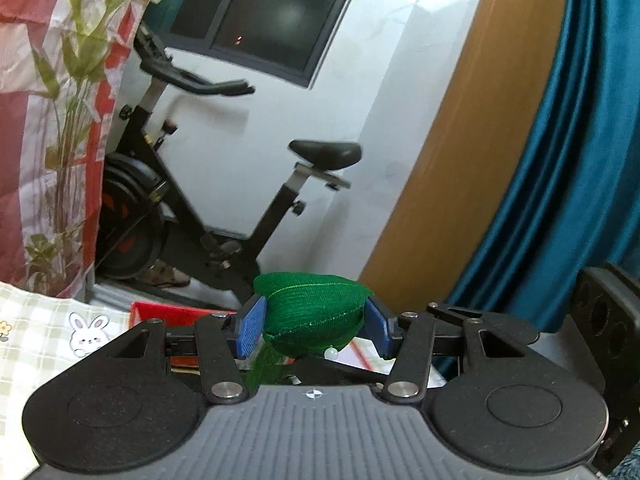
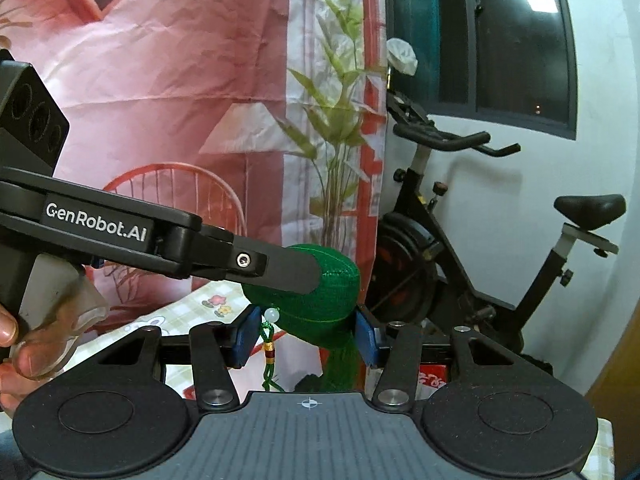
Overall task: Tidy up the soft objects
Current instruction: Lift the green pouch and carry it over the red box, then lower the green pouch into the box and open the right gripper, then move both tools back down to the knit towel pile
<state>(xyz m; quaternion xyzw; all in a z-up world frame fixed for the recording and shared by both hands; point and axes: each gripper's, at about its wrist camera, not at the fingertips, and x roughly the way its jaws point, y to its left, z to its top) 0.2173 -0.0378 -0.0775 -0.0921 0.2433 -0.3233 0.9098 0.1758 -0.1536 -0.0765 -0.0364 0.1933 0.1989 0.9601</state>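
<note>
Two tongs clamp one green pouch (image 1: 314, 312) at once, holding it in the air in front of an exercise bike (image 1: 208, 184). The left tongs (image 1: 316, 326) press their blue pads (image 1: 253, 324) against both sides of the stuffed body, and the right tongs (image 2: 305, 334) pinch the same pouch (image 2: 320, 304) lower down, near where its green tassel (image 2: 338, 364) hangs. A pale bead (image 2: 272, 314) and a knotted cord (image 2: 269, 360) dangle from the pouch on the side away from the bike. In the right wrist view the left tool reaches in from the side opposite the bike, a hand (image 2: 16, 344) on its grip and one finger (image 2: 294, 270) lying over the top of the pouch. Below the pouch, a checked cloth with a rabbit print (image 1: 90, 332) covers the surface (image 1: 36, 320), and a red box (image 1: 176, 314) sits between that cloth and the bike. By the look of it, the pick-up is done but the sorting is not: no bin, pile or other soft object is visible, so where the pouch should go cannot be told.
</note>
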